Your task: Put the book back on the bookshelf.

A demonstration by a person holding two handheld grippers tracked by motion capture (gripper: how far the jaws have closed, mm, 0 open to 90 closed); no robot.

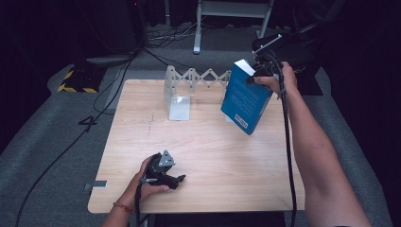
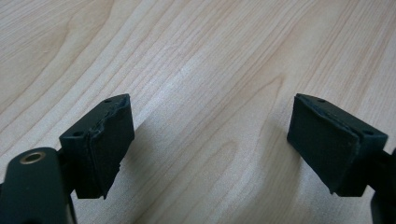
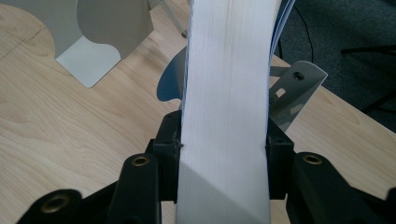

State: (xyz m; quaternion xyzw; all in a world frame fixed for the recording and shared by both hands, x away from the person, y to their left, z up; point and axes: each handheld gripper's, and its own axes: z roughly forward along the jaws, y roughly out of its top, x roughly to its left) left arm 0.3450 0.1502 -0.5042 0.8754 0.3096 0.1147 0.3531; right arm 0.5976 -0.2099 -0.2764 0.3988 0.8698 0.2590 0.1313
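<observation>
The blue book (image 1: 246, 97) is up in the air over the far right part of the wooden table (image 1: 203, 156), tilted, with its low corner hanging close above the wood. The right gripper (image 1: 259, 71) pinches it near the top; in the right gripper view the two black jaws press on both sides of the white page edge (image 3: 229, 93), so the book is held. It is a heavy thing to hold by one end, so it could swing or slip out and bang down on its corner. If the squeeze gets weak, the pages could slide and the cover could flop open. Just left of the book stands the metal bookend rack (image 1: 178, 90) with its zigzag bar, and one grey bookend plate (image 3: 294, 88) sits right behind the book. If the book comes down crooked, it could hit a plate and push the rack away. Far from the book, at the near edge of the table, the left gripper (image 1: 178, 180) rests low with its jaws wide and nothing between them, so it cannot help catch the book.
</observation>
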